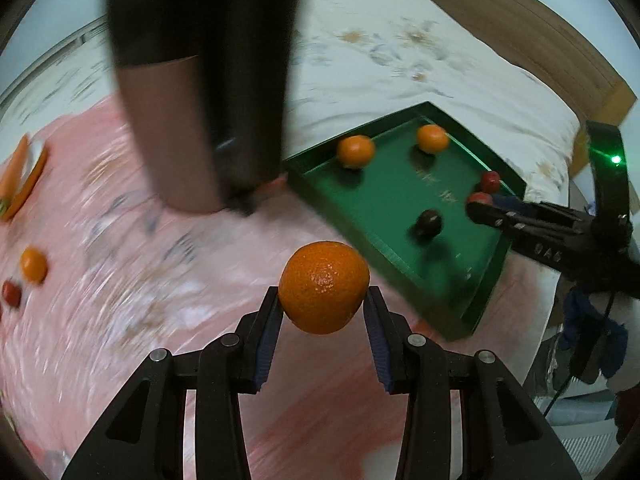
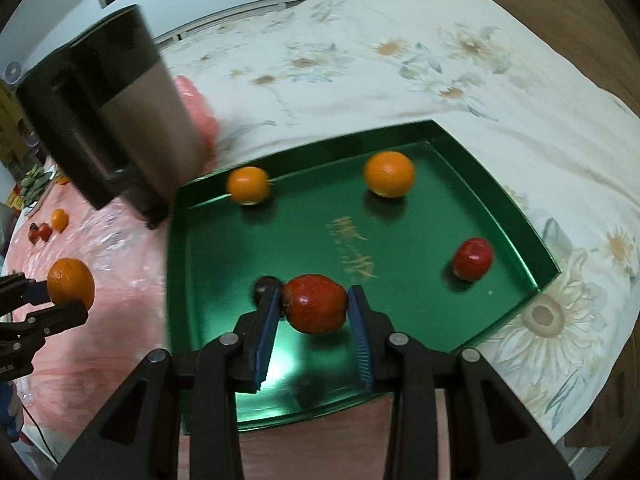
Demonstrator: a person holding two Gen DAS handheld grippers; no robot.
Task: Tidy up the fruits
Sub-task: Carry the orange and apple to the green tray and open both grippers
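My left gripper point(image 1: 322, 300) is shut on an orange point(image 1: 324, 286) and holds it above the pink cloth, left of the green tray point(image 1: 486, 292). It also shows in the right wrist view point(image 2: 60, 300). My right gripper point(image 2: 314, 300) is shut on a red fruit point(image 2: 315, 303) over the near part of the green tray point(image 2: 520, 216). In the tray lie two oranges point(image 2: 248, 185) point(image 2: 389, 173), another red fruit point(image 2: 472, 259) and a dark fruit point(image 2: 265, 285), half hidden behind my left finger.
A tall dark-and-silver appliance point(image 2: 116, 116) stands on the pink cloth left of the tray. Beyond it lie a loose orange point(image 1: 33, 265) and small red fruits point(image 1: 11, 293), and a plate with a carrot point(image 1: 16, 176). A floral bedspread point(image 2: 400, 64) lies behind.
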